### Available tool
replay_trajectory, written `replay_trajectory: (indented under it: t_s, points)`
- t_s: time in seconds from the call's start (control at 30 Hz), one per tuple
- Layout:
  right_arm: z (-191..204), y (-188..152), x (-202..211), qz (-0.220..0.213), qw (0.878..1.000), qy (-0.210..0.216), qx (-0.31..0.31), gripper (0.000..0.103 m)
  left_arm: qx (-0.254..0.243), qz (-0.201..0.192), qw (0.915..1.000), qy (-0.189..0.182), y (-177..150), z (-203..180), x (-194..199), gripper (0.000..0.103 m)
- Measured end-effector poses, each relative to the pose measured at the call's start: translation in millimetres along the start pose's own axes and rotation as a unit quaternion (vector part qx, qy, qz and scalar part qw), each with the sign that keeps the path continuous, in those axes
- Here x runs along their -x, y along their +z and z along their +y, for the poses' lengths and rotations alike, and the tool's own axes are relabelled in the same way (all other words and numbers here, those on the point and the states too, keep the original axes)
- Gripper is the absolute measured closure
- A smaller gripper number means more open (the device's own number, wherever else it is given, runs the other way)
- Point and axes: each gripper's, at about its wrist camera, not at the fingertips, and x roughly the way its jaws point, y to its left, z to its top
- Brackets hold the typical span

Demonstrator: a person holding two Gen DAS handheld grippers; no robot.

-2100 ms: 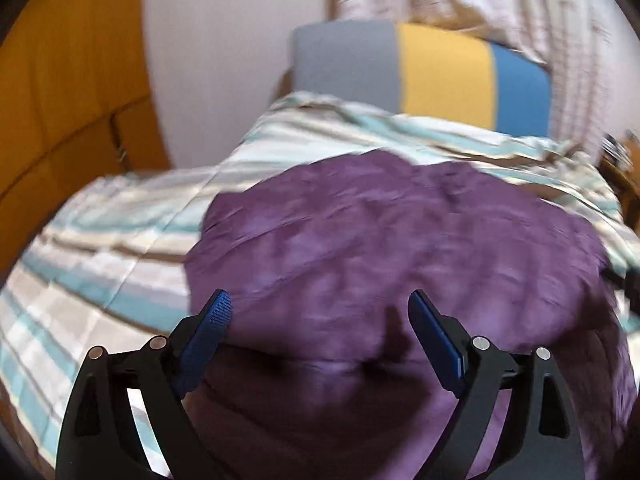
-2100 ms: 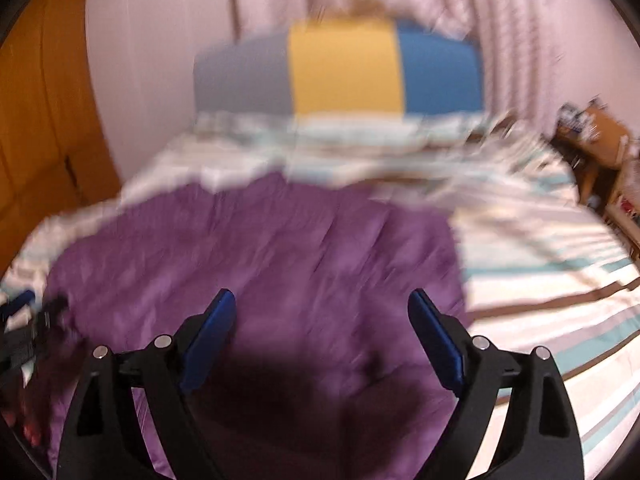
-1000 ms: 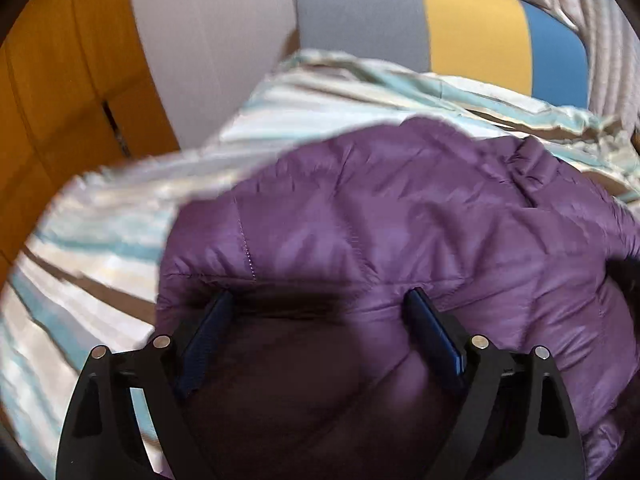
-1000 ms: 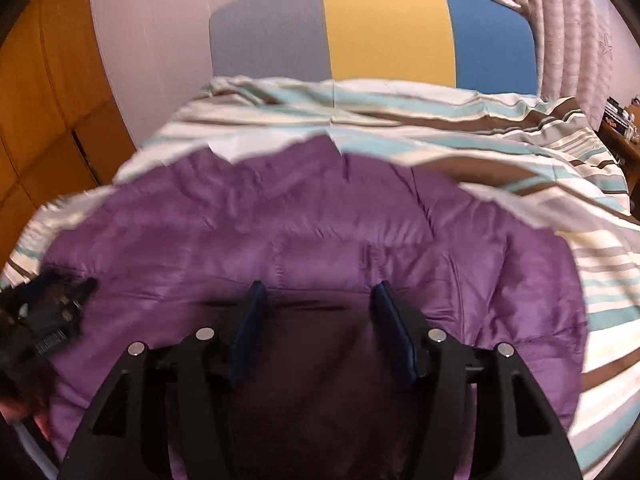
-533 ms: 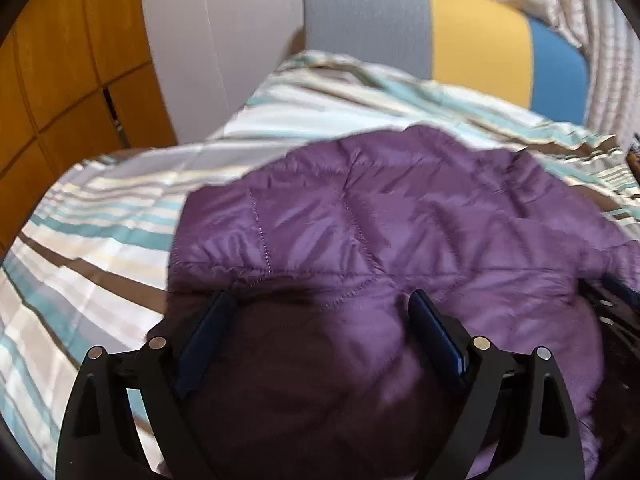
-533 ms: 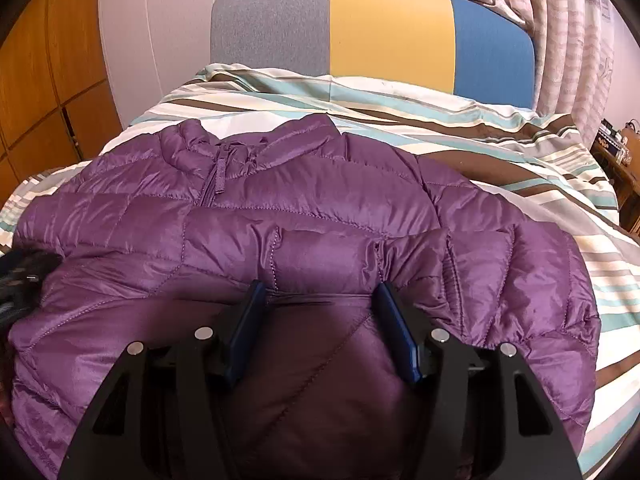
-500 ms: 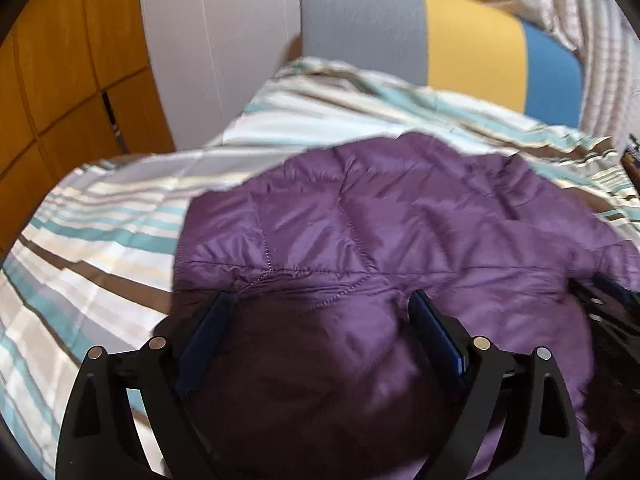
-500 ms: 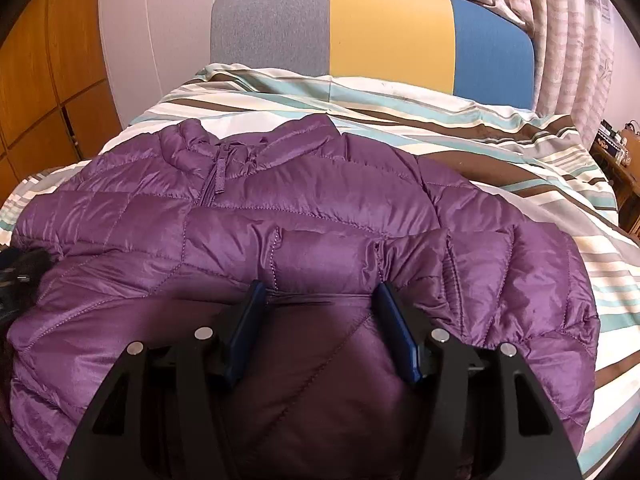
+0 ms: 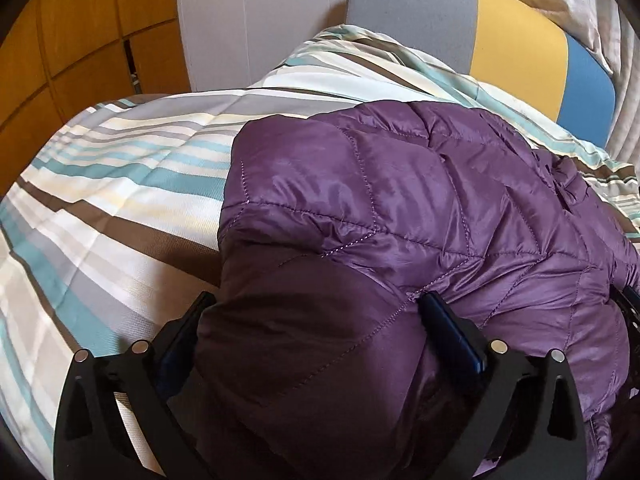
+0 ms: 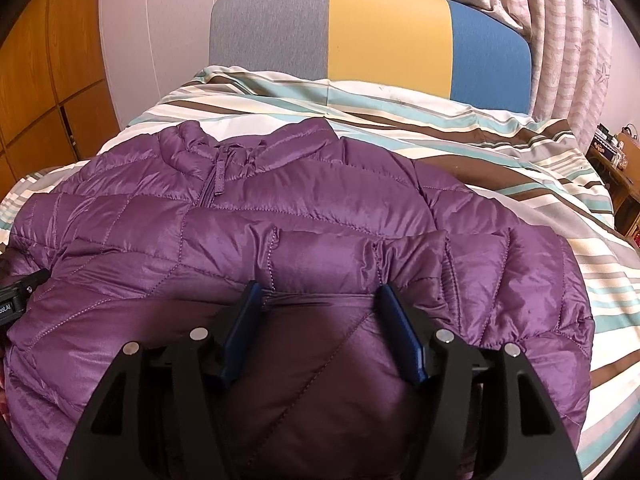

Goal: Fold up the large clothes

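A purple quilted jacket (image 10: 320, 220) lies front up on the bed, collar and zip towards the headboard. My right gripper (image 10: 320, 288) is at its near hem. The blue pads press a puffy fold of the jacket while the jaws are opening. In the left wrist view the jacket (image 9: 400, 200) bulges up between the fingers of my left gripper (image 9: 316, 300). Its jaws are opening to their widest, and fabric covers part of the left finger. Each gripper shows at the edge of the other view: the left one (image 10: 20, 296) and the right one (image 9: 628, 308).
The striped duvet (image 9: 120, 200) covers the bed around the jacket. A grey, yellow and blue headboard (image 10: 388, 40) stands at the far end. Wooden cupboard doors (image 9: 80, 40) are on the left, curtains (image 10: 568, 40) and a cluttered side table (image 10: 616, 160) on the right.
Both grippers came down onto the jacket's near hem and the right jaws narrowed on a fold. In the last half second the left view moved in closer, while the right view barely shifted.
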Motion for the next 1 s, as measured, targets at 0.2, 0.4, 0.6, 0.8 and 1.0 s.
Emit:
replay_trajectory:
  t_s: [0.2,0.4,0.6,0.8,1.0]
  points:
    - [-6,-4,27,-0.014,1.0,0.006,-0.009,0.026,0.002,-0.003,1.0,-0.004,0,1,-1,0.003]
    - [-39,-31,41,0.012,0.997,-0.063,-0.053,0.02,0.004,-0.004,1.0,-0.006,-1,1,0,0.003]
    - [-35,-31,24,0.04,0.996,-0.073,-0.043,0.015,0.001,-0.004,1.0,-0.001,-2,1,1,0.003]
    - [-39,-33,26,0.036,0.996,-0.066,-0.051,0.013,-0.022,-0.001,0.9995,0.02,-6,-4,22,0.003]
    - [-36,-33,28,0.032,0.995,-0.08,-0.048,0.008,-0.071,-0.031,0.9961,0.043,-31,-10,50,0.003]
